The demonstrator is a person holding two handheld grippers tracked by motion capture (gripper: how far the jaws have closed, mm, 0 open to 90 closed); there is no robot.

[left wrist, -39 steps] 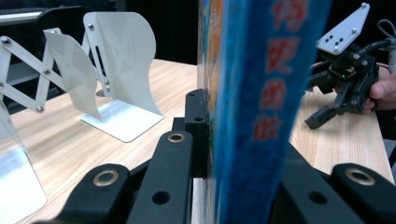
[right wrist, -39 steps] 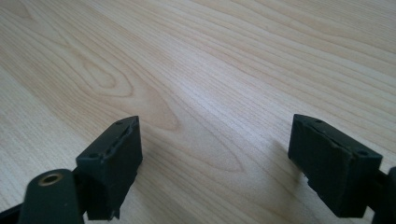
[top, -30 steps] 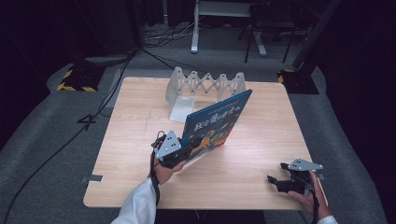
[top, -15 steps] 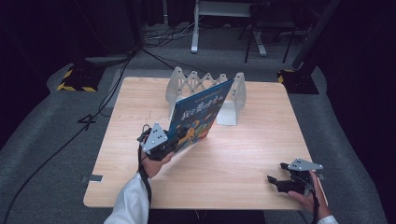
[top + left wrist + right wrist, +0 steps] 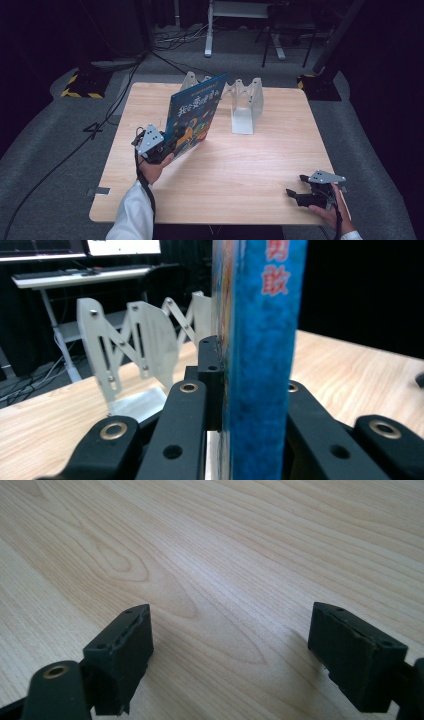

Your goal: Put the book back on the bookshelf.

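Book (image 5: 192,115) stands tilted over the tabletop (image 5: 240,165), pinched near its lower edge by my left tool (image 5: 167,145). I'd steady it upright before slotting it into the rack (image 5: 245,100). My right tool (image 5: 300,196) rests wide, empty.

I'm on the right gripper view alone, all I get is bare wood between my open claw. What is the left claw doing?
Observer: The left claw is shut on a blue picture book, clamped near its lower edge.
Operator: Is the book lying flat?
Observer: No, it's lifted off the table, standing nearly on edge and leaning a little.
Operator: Anything near it?
Observer: A white accordion-style book rack stands at the table's far side, just behind the book.
Operator: And where's my claw relative to all that?
Observer: The right claw is open, at the near right corner, well apart from the book and the rack.
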